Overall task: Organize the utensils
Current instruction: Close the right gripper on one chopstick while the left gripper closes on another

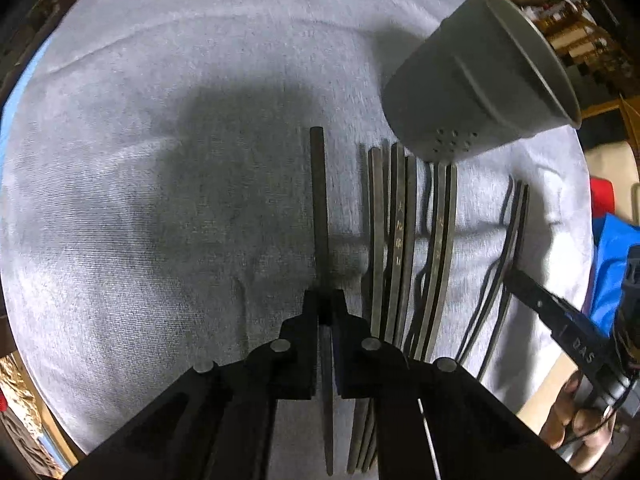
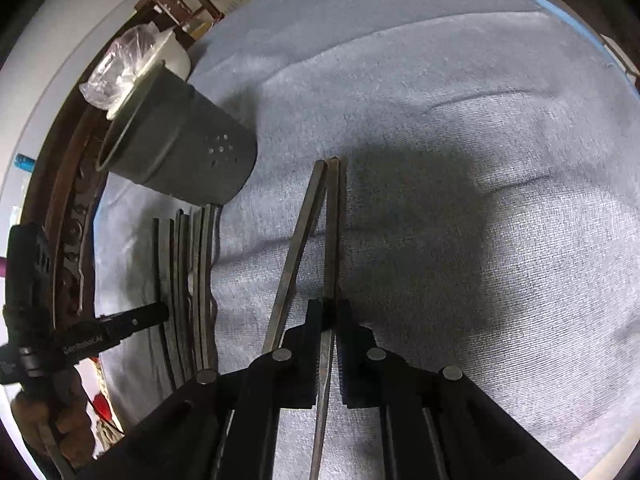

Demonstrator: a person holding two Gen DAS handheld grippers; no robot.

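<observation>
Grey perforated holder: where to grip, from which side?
Pinch the rim wall of the grey holder from above, one finger inside, one outside. It looks upright with its mouth open, and its flared body seems too wide for the jaws to span from the side.

Grey holder [image 1: 476, 92], dotted with small holes, is standing beyond the black left gripper [image 1: 325, 312]; dark chopsticks [image 1: 394, 240] are lying right of it on a pale grey-blue cloth [image 1: 160, 160].
</observation>
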